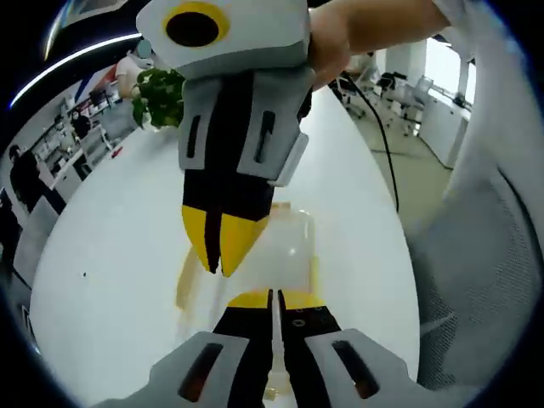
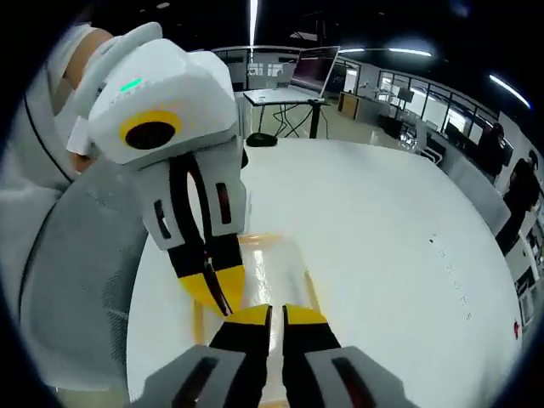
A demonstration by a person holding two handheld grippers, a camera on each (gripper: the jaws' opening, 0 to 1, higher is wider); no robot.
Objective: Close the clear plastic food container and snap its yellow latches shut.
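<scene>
Container [image 1: 285, 255] lain lengthwise between opposed tongs | left tongs [image 1: 274, 316] nearly closed at near end | right tongs [image 1: 223, 246] closed above far end, nothing visibly gripped

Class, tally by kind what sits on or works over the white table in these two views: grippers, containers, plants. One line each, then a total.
Grippers: 2 (left, right)
Containers: 1 (clear, with yellow latches)
Plants: 1 (green, at the table's far end)
Total: 4
</scene>
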